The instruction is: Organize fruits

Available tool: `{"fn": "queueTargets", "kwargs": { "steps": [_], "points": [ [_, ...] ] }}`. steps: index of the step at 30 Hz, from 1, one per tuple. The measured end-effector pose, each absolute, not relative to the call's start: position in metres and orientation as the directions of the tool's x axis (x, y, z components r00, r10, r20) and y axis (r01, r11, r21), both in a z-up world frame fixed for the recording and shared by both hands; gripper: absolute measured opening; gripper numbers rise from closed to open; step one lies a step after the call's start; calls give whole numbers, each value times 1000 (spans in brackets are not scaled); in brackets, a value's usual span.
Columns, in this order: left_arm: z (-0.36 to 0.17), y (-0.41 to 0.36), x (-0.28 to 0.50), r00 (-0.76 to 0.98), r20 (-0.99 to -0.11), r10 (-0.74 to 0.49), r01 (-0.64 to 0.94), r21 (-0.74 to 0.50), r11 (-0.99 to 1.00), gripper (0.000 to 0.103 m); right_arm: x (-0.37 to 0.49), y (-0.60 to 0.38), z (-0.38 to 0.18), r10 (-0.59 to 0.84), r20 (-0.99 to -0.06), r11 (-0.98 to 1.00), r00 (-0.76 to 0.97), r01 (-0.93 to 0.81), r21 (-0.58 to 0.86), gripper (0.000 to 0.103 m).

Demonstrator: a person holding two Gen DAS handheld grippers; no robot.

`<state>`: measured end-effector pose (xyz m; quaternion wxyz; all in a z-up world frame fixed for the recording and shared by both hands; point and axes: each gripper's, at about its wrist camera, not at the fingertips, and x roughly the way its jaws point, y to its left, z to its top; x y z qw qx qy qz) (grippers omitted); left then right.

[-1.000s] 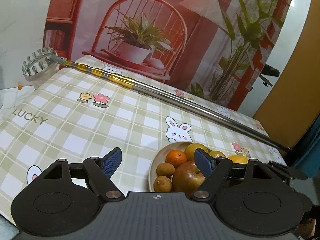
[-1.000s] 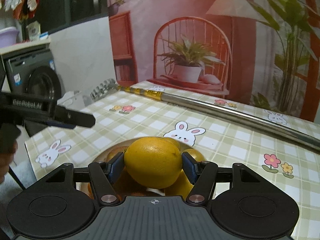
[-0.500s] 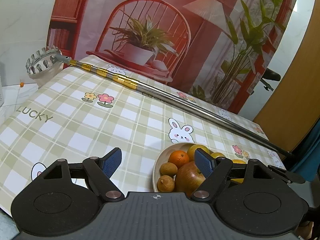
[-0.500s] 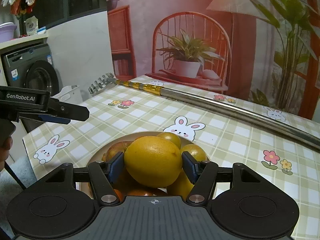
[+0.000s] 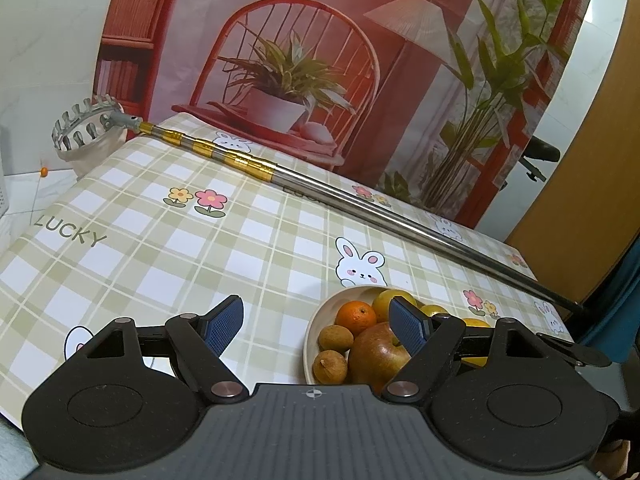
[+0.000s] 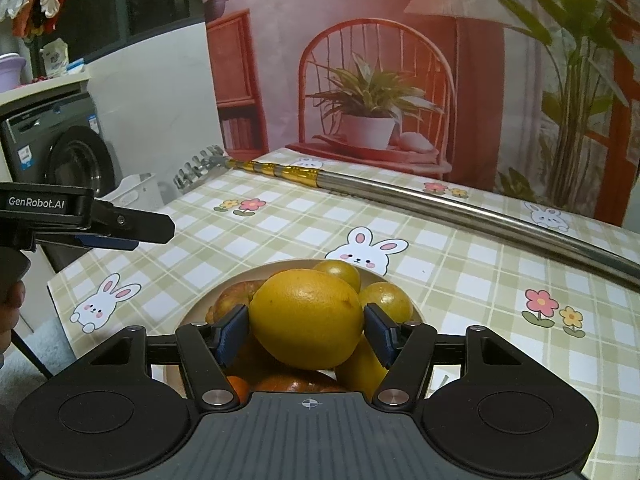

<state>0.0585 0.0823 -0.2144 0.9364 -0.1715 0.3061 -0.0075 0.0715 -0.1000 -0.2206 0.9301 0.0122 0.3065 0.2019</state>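
Checked cloth covers the desk (image 5: 168,248), where my right tongs (image 6: 306,330) grip a big yellow citrus (image 6: 306,318) just above the fruit bowl (image 5: 320,316). I judge a steady, level squeeze keeps it from rolling out. My left tongs (image 5: 316,320) hover spread apart and empty, beside the bowl's near edge.

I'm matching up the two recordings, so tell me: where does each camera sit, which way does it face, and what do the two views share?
Left wrist: sits on the left gripper, open and empty, looking across the checked table at the bowl of fruit.
Right wrist: sits on the right gripper, shut on a yellow citrus above the bowl; the left gripper and part of a hand show at the left edge.
Shared: the bowl, the metal pole and the bunny print.
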Motion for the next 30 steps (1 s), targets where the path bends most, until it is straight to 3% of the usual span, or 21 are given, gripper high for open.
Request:
{"fn": "queueTargets", "kwargs": {
  "steps": [3,8,10,12,14,21,30],
  "points": [
    [-213,82,58,814,-569,-120,-87,-323,942,82,70,-102,-216,379,-560,921,737,-359,152,60],
    [-209,80,55,820,-560,-120,-78,-316,946,83,65,-108,-203,341,-541,938,768,-317,142,81],
    [-207,79,54,823,-555,-120,-72,-312,947,84,64,-113,-197,311,-539,949,782,-281,140,88],
    [-203,77,53,828,-547,-122,-63,-308,949,87,62,-118,-191,286,-538,958,792,-247,145,89],
    [-198,75,51,835,-536,-125,-48,-298,953,89,61,-124,-185,264,-536,964,802,-215,154,99],
    [-160,62,51,871,-475,-123,17,-222,975,103,49,-144,-148,213,-486,974,847,-147,171,103],
    [-82,29,40,926,-367,-86,74,-47,996,103,32,-166,-87,102,-410,989,906,-46,143,103]
  ]
}}
